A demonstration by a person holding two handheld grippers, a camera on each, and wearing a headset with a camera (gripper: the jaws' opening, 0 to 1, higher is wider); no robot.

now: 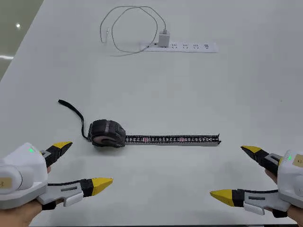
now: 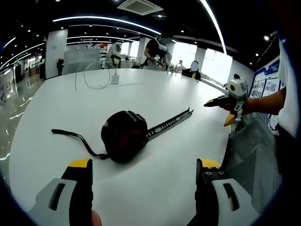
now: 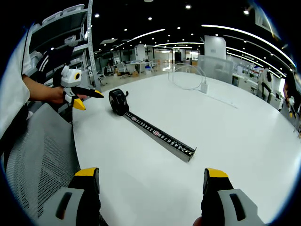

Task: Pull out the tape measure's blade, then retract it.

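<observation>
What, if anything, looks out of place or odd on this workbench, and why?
Only one thing: the tape measure's blade lies pulled out flat on the table, right of its case, while the left gripper and right gripper hang open, apart from it. Nothing looks spilled or damaged.

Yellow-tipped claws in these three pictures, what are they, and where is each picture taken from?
They are two hand-held grippers, no robot. One picture looks down from the person's headset; the other two come from cameras riding on each gripper. The left gripper and right gripper hover with fingers open, holding nothing. On the white table lies a black tape measure with its blade pulled out and a strap. Farther back sit a power strip and a plugged-in charger.
</observation>
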